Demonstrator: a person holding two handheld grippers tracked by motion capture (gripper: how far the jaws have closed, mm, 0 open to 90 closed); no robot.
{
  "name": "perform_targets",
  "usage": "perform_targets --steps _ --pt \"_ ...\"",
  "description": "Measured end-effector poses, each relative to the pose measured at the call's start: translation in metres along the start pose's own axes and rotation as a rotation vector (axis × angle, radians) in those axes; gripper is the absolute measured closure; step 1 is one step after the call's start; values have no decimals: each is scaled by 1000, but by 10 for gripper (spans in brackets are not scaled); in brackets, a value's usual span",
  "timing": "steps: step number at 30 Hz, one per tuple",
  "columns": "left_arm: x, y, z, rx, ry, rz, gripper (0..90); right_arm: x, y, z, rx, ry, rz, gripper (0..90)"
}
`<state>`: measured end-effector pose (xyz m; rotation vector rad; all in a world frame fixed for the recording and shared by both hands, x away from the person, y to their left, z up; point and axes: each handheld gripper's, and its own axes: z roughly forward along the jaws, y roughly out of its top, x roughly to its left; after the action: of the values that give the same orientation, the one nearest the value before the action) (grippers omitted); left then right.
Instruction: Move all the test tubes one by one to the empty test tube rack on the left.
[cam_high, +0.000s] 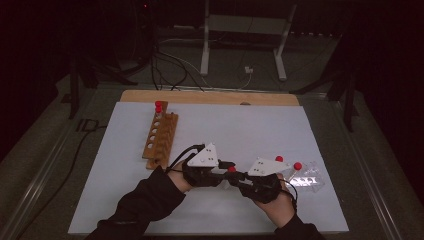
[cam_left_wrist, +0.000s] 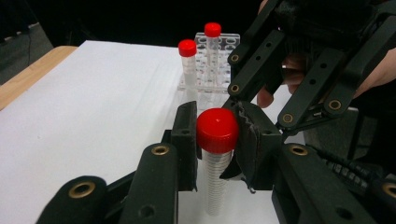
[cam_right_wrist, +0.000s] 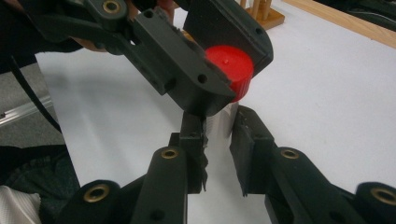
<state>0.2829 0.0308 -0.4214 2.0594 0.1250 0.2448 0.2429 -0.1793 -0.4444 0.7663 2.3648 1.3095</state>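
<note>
Holding one tube (cam_left_wrist: 215, 177) together, both grippers meet at lower centre of the high view. The left gripper (cam_left_wrist: 215, 135) is closed on the red cap (cam_left_wrist: 217, 129), pads pressing both sides. The right gripper (cam_right_wrist: 219, 126) is closed on the clear body just below the cap. The tube stands upright over the white mat (cam_high: 240, 130), w/ a clear rack (cam_left_wrist: 210, 79) behind at upper centre of the left gripper view.
</note>
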Motion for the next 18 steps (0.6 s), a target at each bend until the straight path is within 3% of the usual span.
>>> perform_targets --steps 6,14,17,18 --pt "2 2 -3 -2 -11 8 719 -1 1 0 -6 9 -3 741" --pt "10 1 -15 -6 22 -24 721 -4 4 -9 -53 8 32 531" --pt "13 -1 -21 -6 40 -33 720 -10 5 -14 -60 24 78 485" --pt "14 -1 -23 -4 43 -31 720 -11 4 -15 -65 7 84 424"
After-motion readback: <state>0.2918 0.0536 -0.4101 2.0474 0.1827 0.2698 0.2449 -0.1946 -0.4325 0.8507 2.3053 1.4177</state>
